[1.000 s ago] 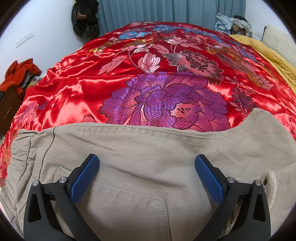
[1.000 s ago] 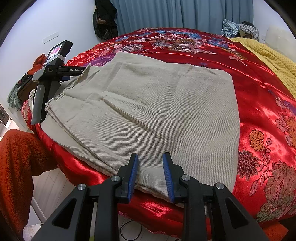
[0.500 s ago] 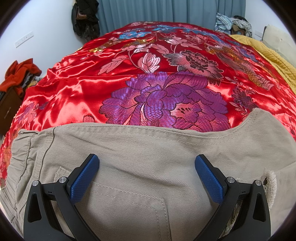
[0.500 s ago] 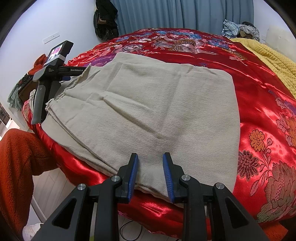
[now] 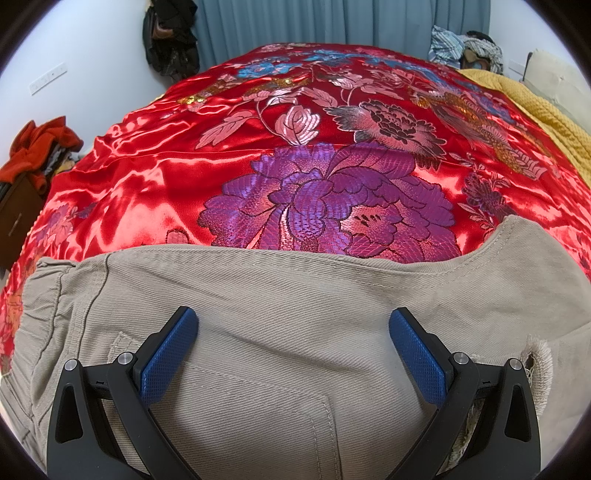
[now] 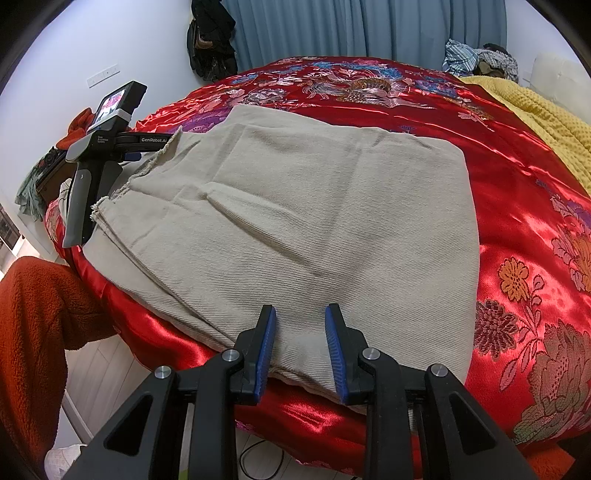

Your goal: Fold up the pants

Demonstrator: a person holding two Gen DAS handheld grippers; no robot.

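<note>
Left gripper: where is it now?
In the right wrist view, the left gripper sits far left, at the frayed hem end of the pants.

Matt twill cloth pants (image 6: 314,229), glossy embroidered satin bedspread (image 5: 155,192), knitted yellow blanket (image 6: 554,125)

Left hand-held gripper (image 5: 293,354) jaws wide apart, right hand-held gripper (image 6: 300,347) jaws narrowly parted

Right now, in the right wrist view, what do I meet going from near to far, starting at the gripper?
Right gripper over the near hem, then the folded beige twill pants, then the red satin bedspread embroidered with flowers, then the blue-grey pleated curtain.
</note>
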